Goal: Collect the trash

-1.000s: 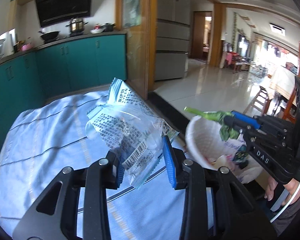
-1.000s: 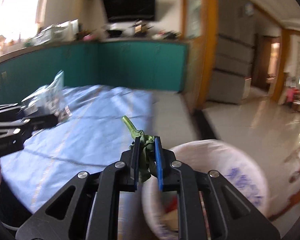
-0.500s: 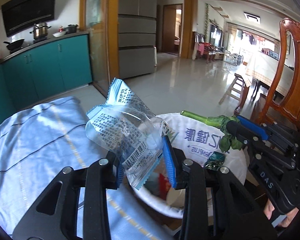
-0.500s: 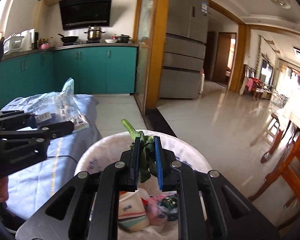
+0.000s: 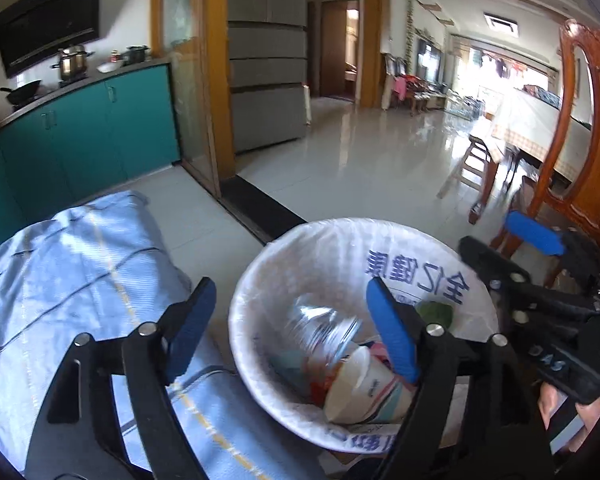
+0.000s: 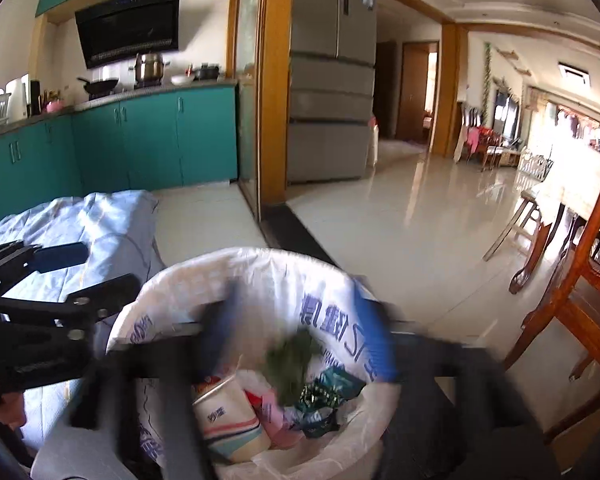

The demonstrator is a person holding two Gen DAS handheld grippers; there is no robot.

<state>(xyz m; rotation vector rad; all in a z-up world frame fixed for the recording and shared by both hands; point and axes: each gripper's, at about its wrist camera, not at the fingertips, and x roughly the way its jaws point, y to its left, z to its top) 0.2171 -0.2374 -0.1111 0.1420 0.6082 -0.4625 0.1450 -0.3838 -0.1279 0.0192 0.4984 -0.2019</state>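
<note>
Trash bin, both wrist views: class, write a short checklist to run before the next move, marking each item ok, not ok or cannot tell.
1. Left gripper empty, jaws just opened: ok.
2. Right gripper empty, jaws just opened, blurred: ok.
3. Clear wrapper inside the trash bin: ok, blurred as if falling.
4. Green vegetable scrap inside the bin: ok.
5. Bag liner folded over the rim: ok.
6. More trash left on the blue cloth: cannot tell; only part shows.
</note>
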